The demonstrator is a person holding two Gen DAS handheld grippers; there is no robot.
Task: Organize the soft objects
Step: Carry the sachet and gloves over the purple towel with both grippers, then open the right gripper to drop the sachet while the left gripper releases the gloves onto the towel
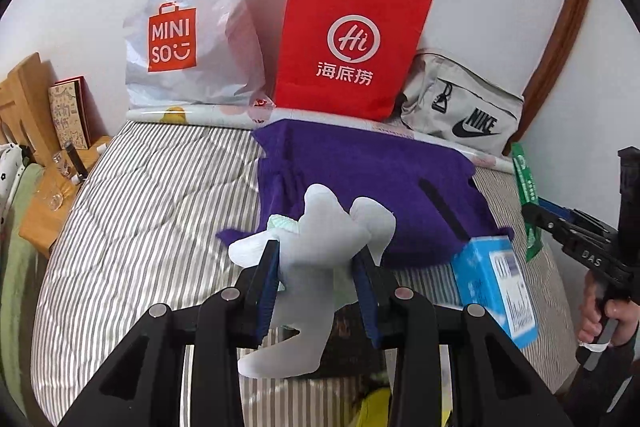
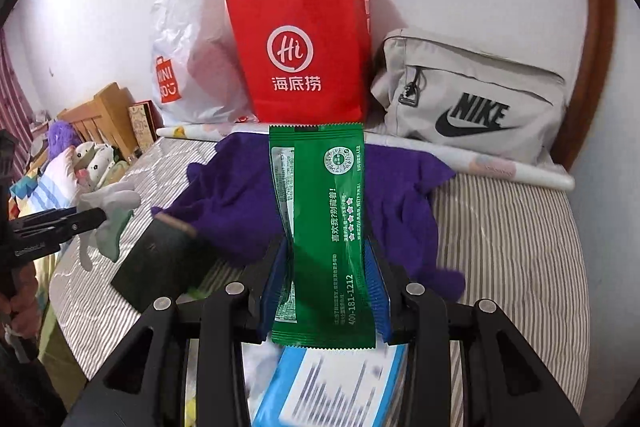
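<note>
My left gripper (image 1: 316, 253) is shut on a pale grey-white soft toy (image 1: 320, 227), whose limbs stick out above and hang below the blue pads. It is held above a striped bed (image 1: 152, 211), in front of a purple cloth (image 1: 372, 171). My right gripper (image 2: 326, 243) is shut on a long green packet (image 2: 324, 195) that stands upright between its pads, over the same purple cloth (image 2: 404, 203). In the right wrist view the left gripper (image 2: 98, 217) and its soft toy (image 2: 112, 211) are at the far left. The left wrist view has the right gripper (image 1: 538, 215) and green packet (image 1: 524, 179) at its right edge.
Against the wall stand a white Miniso plastic bag (image 1: 188, 27), a red paper bag (image 1: 348, 43) and a grey Nike bag (image 1: 468, 107). A blue box (image 1: 496, 287) lies near the bed's front, and a black flat item (image 2: 160, 267) lies left of it. A wooden bedside shelf (image 1: 44, 211) is at left.
</note>
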